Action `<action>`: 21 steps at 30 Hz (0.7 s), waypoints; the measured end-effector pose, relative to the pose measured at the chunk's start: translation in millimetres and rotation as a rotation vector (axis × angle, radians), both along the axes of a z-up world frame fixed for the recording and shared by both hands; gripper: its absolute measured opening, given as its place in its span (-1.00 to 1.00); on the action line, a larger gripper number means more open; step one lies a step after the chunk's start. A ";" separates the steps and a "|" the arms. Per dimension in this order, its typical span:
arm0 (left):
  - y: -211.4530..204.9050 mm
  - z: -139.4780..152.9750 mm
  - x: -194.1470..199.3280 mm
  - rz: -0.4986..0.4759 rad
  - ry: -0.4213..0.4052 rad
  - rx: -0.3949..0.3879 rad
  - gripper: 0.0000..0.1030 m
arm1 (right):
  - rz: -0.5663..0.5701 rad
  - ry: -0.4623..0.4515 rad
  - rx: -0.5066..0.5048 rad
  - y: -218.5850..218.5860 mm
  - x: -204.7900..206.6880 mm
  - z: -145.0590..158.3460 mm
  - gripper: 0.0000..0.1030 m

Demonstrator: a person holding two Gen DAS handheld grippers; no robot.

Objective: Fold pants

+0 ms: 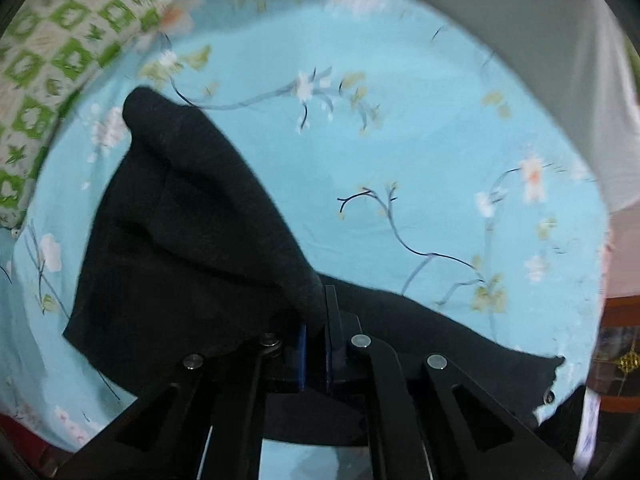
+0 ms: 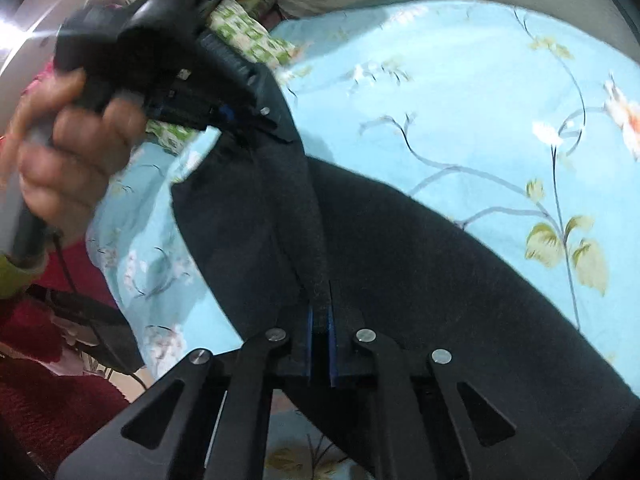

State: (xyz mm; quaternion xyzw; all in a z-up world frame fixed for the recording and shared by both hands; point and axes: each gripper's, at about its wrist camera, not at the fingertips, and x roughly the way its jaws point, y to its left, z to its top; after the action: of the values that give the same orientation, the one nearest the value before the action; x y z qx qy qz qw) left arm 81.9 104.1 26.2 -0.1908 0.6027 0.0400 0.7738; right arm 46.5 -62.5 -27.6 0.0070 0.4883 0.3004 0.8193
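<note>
Black pants (image 1: 192,240) lie on a light blue flowered bed sheet (image 1: 420,160). In the left wrist view my left gripper (image 1: 316,320) is shut on a ridge of the black cloth, which rises between its blue pads. In the right wrist view the pants (image 2: 420,260) stretch from lower right toward upper left, and my right gripper (image 2: 320,320) is shut on a raised fold of them. The other gripper (image 2: 224,76), held in a hand (image 2: 60,168), pinches the same cloth at the upper left.
A green-and-white checked pillow (image 1: 52,48) lies at the sheet's upper left. A grey wall or headboard (image 1: 520,20) borders the bed at the top right. A red sleeve (image 2: 44,392) and a dangling cable (image 2: 68,272) sit at the left of the right wrist view.
</note>
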 end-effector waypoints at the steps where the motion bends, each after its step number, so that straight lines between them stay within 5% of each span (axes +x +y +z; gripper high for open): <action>1: 5.0 6.2 -7.4 0.002 -0.034 -0.018 -0.92 | 0.004 -0.010 0.005 -0.6 -1.0 5.1 -0.87; 9: 50.9 -11.5 -85.8 0.075 -0.097 -0.197 -0.93 | 0.084 -0.034 -0.052 16.7 -15.7 12.1 -0.87; 21: 59.4 -66.3 -105.0 0.114 -0.114 -0.279 -0.92 | 0.163 -0.019 -0.210 43.4 -21.8 -14.0 -0.88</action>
State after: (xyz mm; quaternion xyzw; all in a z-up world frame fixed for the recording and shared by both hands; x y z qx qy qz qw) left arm -23.1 163.5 -40.1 -0.3324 0.5455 -0.0112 0.7692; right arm 24.7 -19.1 -41.6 -0.1212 0.5082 0.3132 0.7931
